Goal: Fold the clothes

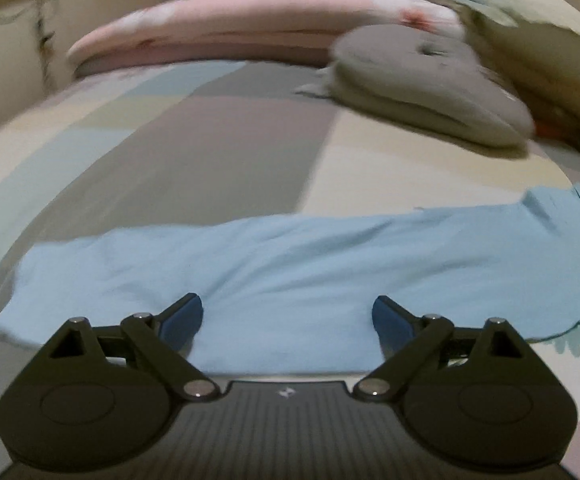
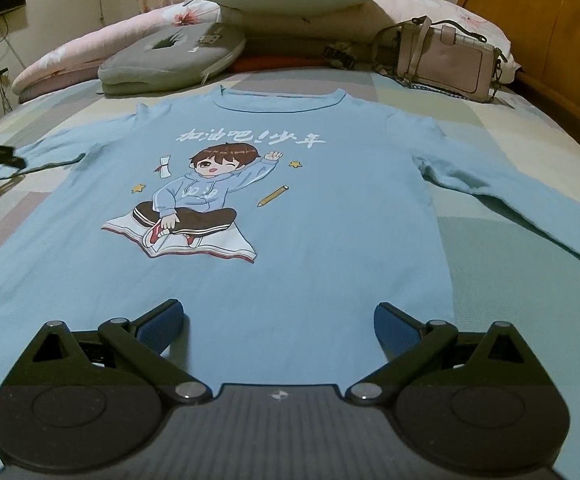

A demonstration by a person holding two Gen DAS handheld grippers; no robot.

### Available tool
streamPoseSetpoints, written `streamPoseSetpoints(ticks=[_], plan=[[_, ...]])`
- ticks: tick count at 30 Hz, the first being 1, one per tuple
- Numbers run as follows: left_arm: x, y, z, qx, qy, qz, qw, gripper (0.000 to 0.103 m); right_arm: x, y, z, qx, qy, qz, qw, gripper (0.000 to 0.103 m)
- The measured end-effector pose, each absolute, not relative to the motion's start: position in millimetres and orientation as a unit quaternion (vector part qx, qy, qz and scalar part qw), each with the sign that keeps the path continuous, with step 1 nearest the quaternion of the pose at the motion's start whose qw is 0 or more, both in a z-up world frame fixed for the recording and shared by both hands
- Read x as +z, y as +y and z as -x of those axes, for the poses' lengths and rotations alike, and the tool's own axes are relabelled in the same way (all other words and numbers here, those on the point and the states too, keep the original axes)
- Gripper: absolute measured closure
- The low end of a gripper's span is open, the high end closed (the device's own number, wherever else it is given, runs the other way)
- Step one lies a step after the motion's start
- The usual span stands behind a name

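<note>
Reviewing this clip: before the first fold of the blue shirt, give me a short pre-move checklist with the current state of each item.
1. Blue shirt lies flat on the bed, print up: ok.
2. Both sleeves spread out to the sides: ok.
3. Left gripper open, over the shirt: ok.
4. Right gripper open, above the hem: ok.
5. Fabric already between either gripper's fingers: cannot tell, neither is closed on it.
6. Handbag and grey cushion lie beyond the collar, apart from the shirt: ok.
</note>
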State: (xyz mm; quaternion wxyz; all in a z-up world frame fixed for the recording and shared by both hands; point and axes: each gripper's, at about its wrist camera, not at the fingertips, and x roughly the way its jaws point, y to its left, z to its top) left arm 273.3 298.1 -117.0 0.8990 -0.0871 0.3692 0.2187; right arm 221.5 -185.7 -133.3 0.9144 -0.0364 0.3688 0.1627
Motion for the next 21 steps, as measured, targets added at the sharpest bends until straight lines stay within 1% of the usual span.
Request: streamPoseSetpoints(ticks=[2, 4, 6, 9, 10, 13, 16, 17, 18, 21], plan=[[-104.7, 308.0, -270.0, 0.240, 0.375, 0.095, 0.891, 0.015, -133.1, -185.5, -220.4, 0.162, 0.368, 0.036, 0.915, 0.000], [-93.2, 315.2, -272.9, 0.225, 0.353, 0.091, 0.904, 0.012, -133.2, -186.1, -220.7, 0.162, 0.367, 0.032, 0.915, 0.000], [-89.2, 321.6, -282.9, 0.230, 0.342, 0.075, 0.908, 0.012, -133.6, -186.5, -221.0, 0.161, 0.366, 0.028, 0.916, 0.000], [-105.0, 339.4, -295.2, 0.254, 0.364, 0.088, 0.892, 0.012, -134.5, -185.2, -221.6, 0.159, 0.363, 0.032, 0.917, 0.000], [-112.6, 348.6, -295.5, 0.265, 0.373, 0.100, 0.883, 0.011, -134.9, -184.8, -221.8, 0.159, 0.363, 0.034, 0.918, 0.000], [-122.3, 378.0, -271.3, 0.309, 0.341, 0.143, 0.876, 0.010, -135.7, -183.7, -222.3, 0.158, 0.360, 0.037, 0.919, 0.000], [-122.4, 399.0, -256.8, 0.362, 0.336, 0.165, 0.854, 0.010, -135.8, -184.1, -222.0, 0.158, 0.359, 0.036, 0.919, 0.000], [-119.9, 401.4, -255.5, 0.364, 0.337, 0.171, 0.851, 0.013, -135.8, -184.3, -221.9, 0.158, 0.359, 0.036, 0.919, 0.000], [-116.7, 402.5, -255.0, 0.362, 0.338, 0.177, 0.851, 0.014, -135.9, -184.2, -221.9, 0.158, 0.359, 0.036, 0.919, 0.000], [-102.6, 389.9, -253.9, 0.323, 0.316, 0.183, 0.873, 0.014, -135.4, -184.5, -221.8, 0.157, 0.358, 0.034, 0.920, 0.000]])
